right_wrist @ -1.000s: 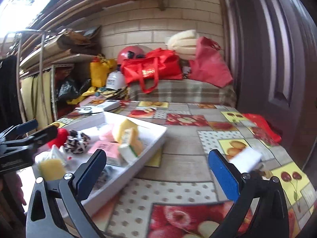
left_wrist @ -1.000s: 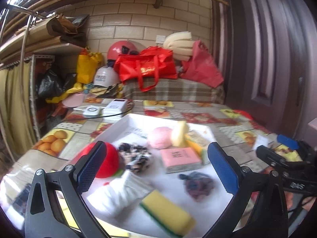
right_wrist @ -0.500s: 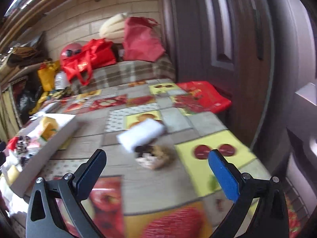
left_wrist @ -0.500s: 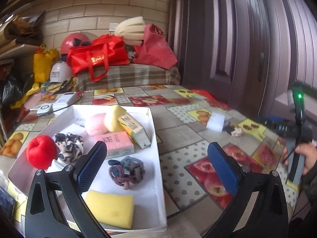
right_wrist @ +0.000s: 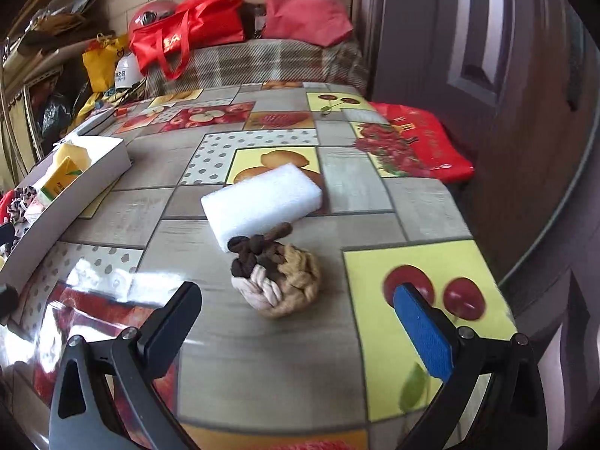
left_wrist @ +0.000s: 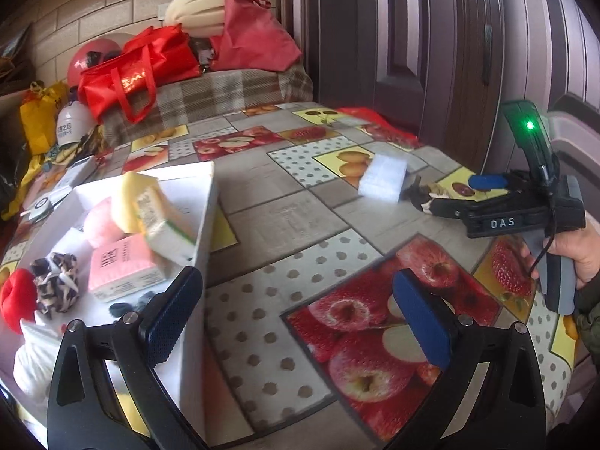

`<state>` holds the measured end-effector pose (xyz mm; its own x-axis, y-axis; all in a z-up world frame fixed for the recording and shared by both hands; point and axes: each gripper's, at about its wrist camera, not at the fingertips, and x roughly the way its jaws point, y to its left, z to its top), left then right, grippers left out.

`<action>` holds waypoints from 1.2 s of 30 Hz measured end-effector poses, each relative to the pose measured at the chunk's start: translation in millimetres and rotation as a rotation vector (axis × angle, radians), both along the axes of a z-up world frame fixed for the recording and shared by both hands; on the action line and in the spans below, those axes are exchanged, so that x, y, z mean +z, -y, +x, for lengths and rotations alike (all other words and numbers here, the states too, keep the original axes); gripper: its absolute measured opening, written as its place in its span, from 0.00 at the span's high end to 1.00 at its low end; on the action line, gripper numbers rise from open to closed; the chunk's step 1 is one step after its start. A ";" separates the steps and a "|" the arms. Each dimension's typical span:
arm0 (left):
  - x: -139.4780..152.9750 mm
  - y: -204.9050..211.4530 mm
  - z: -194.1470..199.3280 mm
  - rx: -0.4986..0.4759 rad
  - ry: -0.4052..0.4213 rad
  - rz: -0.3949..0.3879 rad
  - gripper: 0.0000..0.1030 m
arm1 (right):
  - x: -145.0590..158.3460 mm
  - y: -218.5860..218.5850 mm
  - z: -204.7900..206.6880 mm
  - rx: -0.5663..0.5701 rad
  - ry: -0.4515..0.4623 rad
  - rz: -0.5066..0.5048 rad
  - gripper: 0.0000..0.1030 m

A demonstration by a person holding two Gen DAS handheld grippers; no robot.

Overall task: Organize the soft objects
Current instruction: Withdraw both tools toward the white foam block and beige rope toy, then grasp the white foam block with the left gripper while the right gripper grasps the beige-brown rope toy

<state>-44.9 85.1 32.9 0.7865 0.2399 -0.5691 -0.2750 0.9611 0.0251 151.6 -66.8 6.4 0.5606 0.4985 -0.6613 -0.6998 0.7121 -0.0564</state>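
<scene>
Right gripper (right_wrist: pixel 296 322): your jaws stand wide with nothing between them, aimed at the braided scrunchie (right_wrist: pixel 279 275) just ahead; a spread this broad looks meant to take the whole bundle in one close.
Left gripper (left_wrist: pixel 298 313): your jaws are wide and hold nothing; you hover over the tablecloth (left_wrist: pixel 285 225) at the near corner of the white tray (left_wrist: pixel 202 232), probably waiting out of the other arm's way.
Braided scrunchie: brown, cream and tan, lying on the cloth outside the tray, touching the near edge of the white sponge (right_wrist: pixel 262 202).
White sponge: flat on the cloth behind the scrunchie, well apart from the tray; likely the next piece for you to collect.
White tray, contents: red ball (left_wrist: pixel 15 303), leopard-print scrunchie (left_wrist: pixel 56 285), pink packet (left_wrist: pixel 123 268), yellow-green sponge (left_wrist: pixel 161 221), a pale pink soft piece (left_wrist: pixel 101 221), a white folded piece (left_wrist: pixel 35 356), a dark scrunchie (left_wrist: pixel 131 303) partly hidden by your left finger.
Tray, reason: it seems to be the collecting place, since the soft pieces are crowded there.
Remaining: by my estimate, two pieces still lie outside.
</scene>
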 end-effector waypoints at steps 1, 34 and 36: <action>-0.4 1.5 2.8 -0.001 -0.006 0.007 0.01 | -0.7 -1.7 0.7 0.005 -0.004 -0.002 0.00; -26.7 36.8 224.3 -0.270 -0.247 0.283 0.01 | -7.8 48.2 34.3 -0.003 -0.235 0.176 0.62; -26.6 34.9 229.2 -0.289 -0.250 0.251 0.02 | -8.1 48.8 34.9 -0.003 -0.245 0.186 0.62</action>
